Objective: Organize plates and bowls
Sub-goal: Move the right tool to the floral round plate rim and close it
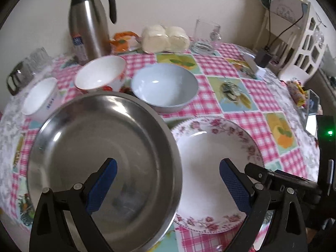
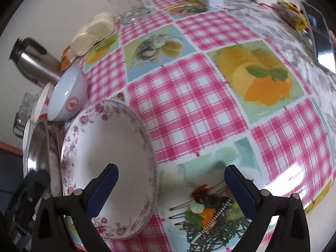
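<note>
A steel plate (image 1: pixel 100 153) lies at the front left of the table, its right rim over the edge of a floral plate (image 1: pixel 216 168). Behind them stand a pale blue bowl (image 1: pixel 166 86), a white bowl with red print (image 1: pixel 100 73) and a small white bowl (image 1: pixel 40 96). My left gripper (image 1: pixel 168 178) is open and empty, its jaws spread above both plates. My right gripper (image 2: pixel 171 187) is open and empty, its left finger over the floral plate (image 2: pixel 107 159). The steel plate (image 2: pixel 40 147) and the pale blue bowl (image 2: pixel 67 96) show at the left of the right wrist view.
A steel thermos jug (image 1: pixel 88 21), wrapped buns (image 1: pixel 166 36), drinking glasses (image 1: pixel 208 35) and a glass jar (image 1: pixel 25 69) stand along the back of the checked tablecloth (image 2: pixel 189 96). A white rack (image 1: pixel 304 42) stands at the right. A phone (image 2: pixel 319 33) lies near the table's right edge.
</note>
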